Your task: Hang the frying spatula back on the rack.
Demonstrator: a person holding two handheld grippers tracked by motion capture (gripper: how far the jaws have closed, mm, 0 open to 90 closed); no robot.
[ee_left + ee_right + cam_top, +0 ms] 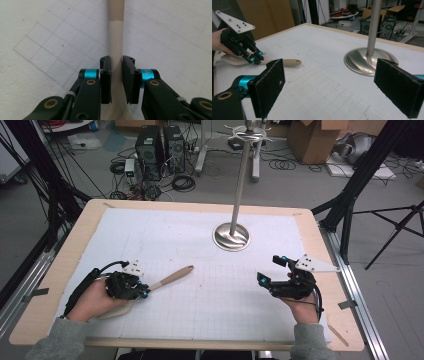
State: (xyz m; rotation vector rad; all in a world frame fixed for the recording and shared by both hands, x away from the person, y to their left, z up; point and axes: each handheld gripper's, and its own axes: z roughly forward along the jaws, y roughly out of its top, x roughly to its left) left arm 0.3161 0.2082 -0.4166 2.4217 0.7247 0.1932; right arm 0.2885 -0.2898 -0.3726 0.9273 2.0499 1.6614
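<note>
Our left tool pinches the spatula lying on the bench. Our right tool hangs wide, empty. Lifting remains, we judge.

The blade of the spatula is largely covered in the high view by the left hand and the left gripper, so its outline cannot be made out there. In the left gripper view the spatula's handle is cut off by the top edge, and its lower part is hidden between and below the jaws; whether the pads actually press on it cannot be told. The top of the metal stand is cut off in the right gripper view. In the high view, the small parts at its head are too blurred to identify.
</note>
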